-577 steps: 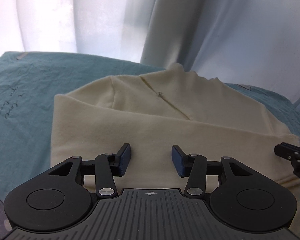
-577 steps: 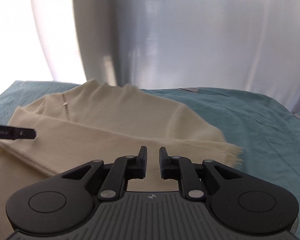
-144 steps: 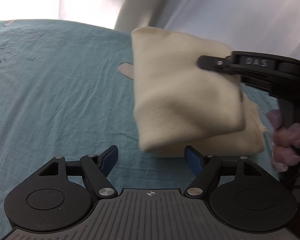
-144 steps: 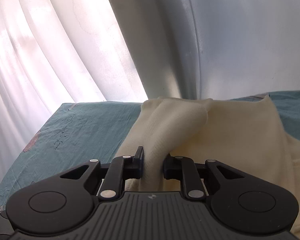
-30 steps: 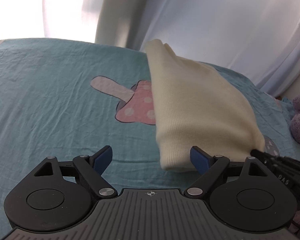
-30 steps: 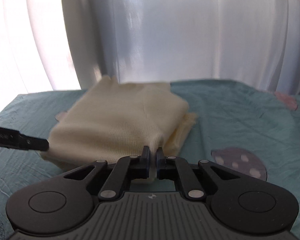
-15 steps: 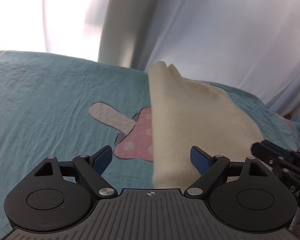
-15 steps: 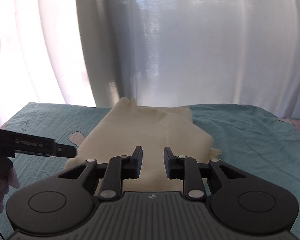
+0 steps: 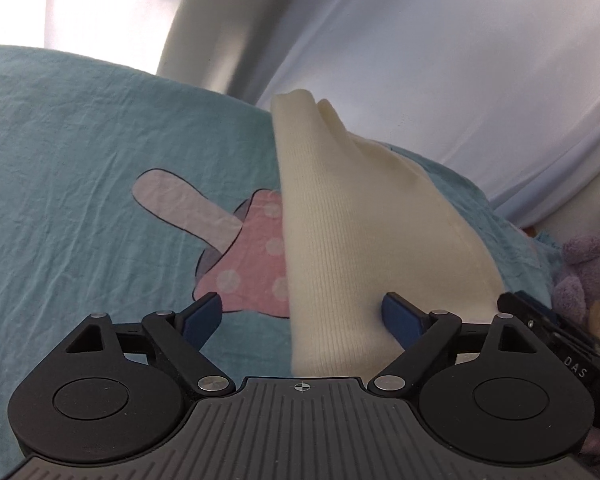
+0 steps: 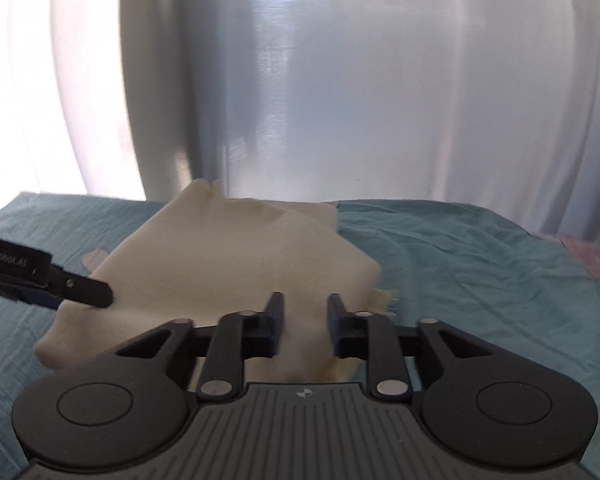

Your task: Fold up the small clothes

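A cream knit garment [image 9: 356,240], folded into a compact stack, lies on the teal sheet [image 9: 60,160]. It also shows in the right wrist view [image 10: 236,264]. My left gripper [image 9: 302,316] is open wide, its jaws on either side of the stack's near left corner, holding nothing. My right gripper [image 10: 303,312] is open over the stack's near right part and holds nothing. The left gripper's finger [image 10: 80,288] shows at the stack's left edge in the right wrist view. The right gripper's finger [image 9: 540,320] shows at the far right of the left wrist view.
The sheet has a pink mushroom print [image 9: 244,256] just left of the stack. White curtains [image 10: 340,80] hang behind the bed. A purple plush toy [image 9: 592,264] sits at the right edge of the bed.
My right gripper has opened and let go of the garment, and its jaws have spread further. Both grippers have drawn back and risen a little. The stack lies still.
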Action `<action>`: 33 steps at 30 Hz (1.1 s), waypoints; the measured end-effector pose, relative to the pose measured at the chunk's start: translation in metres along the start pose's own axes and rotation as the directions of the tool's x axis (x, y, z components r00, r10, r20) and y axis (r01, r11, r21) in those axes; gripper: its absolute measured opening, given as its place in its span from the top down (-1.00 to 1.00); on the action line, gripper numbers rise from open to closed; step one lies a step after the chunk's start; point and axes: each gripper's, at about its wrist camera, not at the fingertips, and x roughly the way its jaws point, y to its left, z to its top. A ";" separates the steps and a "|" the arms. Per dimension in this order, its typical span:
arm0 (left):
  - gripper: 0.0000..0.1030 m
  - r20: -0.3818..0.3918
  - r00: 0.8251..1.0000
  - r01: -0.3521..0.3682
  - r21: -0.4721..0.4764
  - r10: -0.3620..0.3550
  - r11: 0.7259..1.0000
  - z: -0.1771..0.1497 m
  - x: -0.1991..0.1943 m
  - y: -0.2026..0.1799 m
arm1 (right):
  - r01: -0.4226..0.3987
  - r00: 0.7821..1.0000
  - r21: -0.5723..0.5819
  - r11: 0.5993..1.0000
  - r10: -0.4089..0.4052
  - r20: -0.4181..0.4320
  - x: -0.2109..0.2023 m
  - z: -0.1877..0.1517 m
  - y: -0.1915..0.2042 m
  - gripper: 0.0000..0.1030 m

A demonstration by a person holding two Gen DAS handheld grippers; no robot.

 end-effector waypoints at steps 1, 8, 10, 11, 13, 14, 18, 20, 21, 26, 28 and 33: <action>-0.72 -0.001 1.000 0.012 -0.014 -0.012 1.000 0.004 0.001 0.004 | -0.037 0.999 0.060 0.998 0.038 -0.020 0.001 0.001 -0.015 -0.11; -0.69 -0.049 0.991 0.124 -0.047 -0.126 0.991 0.022 0.026 0.006 | -0.251 0.938 0.461 0.851 0.331 -0.101 0.032 -0.011 -0.091 -0.07; -0.66 -0.064 0.988 0.141 -0.039 -0.144 0.989 0.026 0.032 0.003 | -0.253 0.930 0.487 0.836 0.349 -0.115 0.042 -0.013 -0.094 -0.08; -0.62 -0.067 0.986 0.153 -0.045 -0.155 0.987 0.027 0.034 0.003 | -0.263 0.922 0.507 0.821 0.368 -0.117 0.048 -0.014 -0.096 -0.08; -0.59 -0.080 0.976 0.198 -0.077 -0.204 0.977 0.030 0.041 0.004 | -0.287 0.912 0.532 0.797 0.397 -0.103 0.055 -0.014 -0.099 -0.08; -0.59 -0.072 0.975 0.205 -0.087 -0.211 0.975 0.030 0.043 0.004 | -0.299 0.903 0.550 0.780 0.418 -0.101 0.060 -0.013 -0.102 -0.09; -0.35 -0.067 0.973 0.213 -0.097 -0.220 0.972 0.035 0.048 0.006 | -0.345 0.864 0.636 0.690 0.499 -0.072 0.080 -0.011 -0.110 -0.07; -0.30 -0.064 0.970 0.226 -0.105 -0.234 0.968 0.035 0.049 0.010 | -0.362 0.852 0.631 0.686 0.518 -0.075 0.086 -0.009 -0.105 -0.06; -0.29 -0.058 0.968 0.236 -0.108 -0.243 0.966 0.035 0.050 0.011 | -0.369 0.846 0.632 0.681 0.527 -0.074 0.090 -0.008 -0.104 -0.07; -0.30 -0.022 0.967 0.248 -0.121 -0.253 0.961 0.035 0.055 0.009 | -0.392 0.828 0.625 0.675 0.555 -0.081 0.099 0.000 -0.096 -0.13; -0.06 -0.026 0.978 0.203 -0.090 -0.206 0.975 0.033 0.052 0.004 | -0.382 0.822 0.637 0.670 0.562 -0.098 0.104 0.001 -0.087 0.07; 0.21 -0.011 0.980 0.197 -0.123 -0.199 0.973 0.032 0.044 0.005 | -0.374 0.854 0.531 0.760 0.506 -0.124 0.095 0.015 -0.058 0.17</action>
